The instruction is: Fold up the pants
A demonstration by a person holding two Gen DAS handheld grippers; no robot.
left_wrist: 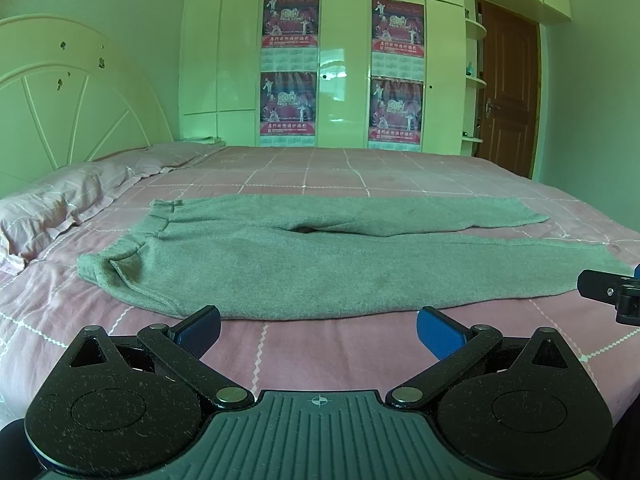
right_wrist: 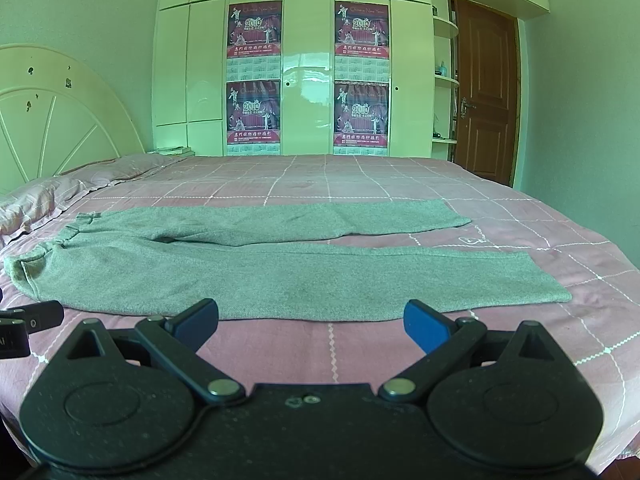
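Note:
Grey-green pants [left_wrist: 304,264] lie flat on the pink checked bed [left_wrist: 320,344], waistband at the left, both legs stretched to the right and slightly apart. They also show in the right wrist view [right_wrist: 280,276]. My left gripper [left_wrist: 318,326] is open and empty, just short of the near edge of the pants by the seat. My right gripper [right_wrist: 312,318] is open and empty, just short of the near leg's edge. The right gripper's side [left_wrist: 608,292] shows at the right edge of the left wrist view.
Pink pillows [left_wrist: 56,208] lie at the left by the cream headboard [left_wrist: 68,96]. A cream wardrobe with posters [left_wrist: 320,68] and a brown door [left_wrist: 508,96] stand beyond the bed. The bed's front edge is just below the grippers.

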